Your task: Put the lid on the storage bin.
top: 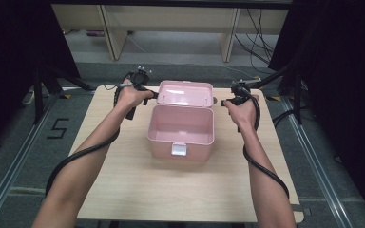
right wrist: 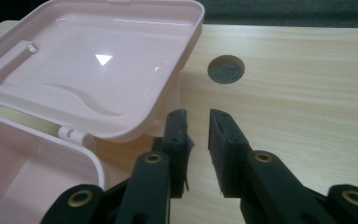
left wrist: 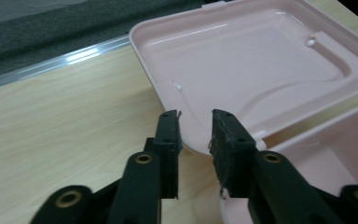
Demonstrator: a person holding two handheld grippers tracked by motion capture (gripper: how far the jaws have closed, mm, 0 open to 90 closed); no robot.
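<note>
Pink plastic hinged box [top: 181,130] sits open on the wooden table [top: 123,180]; left gripper [left wrist: 195,128] and right gripper [right wrist: 197,126] are released, hands hiding them from above.

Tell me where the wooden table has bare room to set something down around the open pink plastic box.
The light wooden table is bare in front of the open pink plastic box, toward the near edge, and along both sides of it. It is crowded at the back, where the laid-back lid sits between the left gripper and right gripper.

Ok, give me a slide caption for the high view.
Two handheld claws, left and right, flank an open pink box on a wooden table.
</note>
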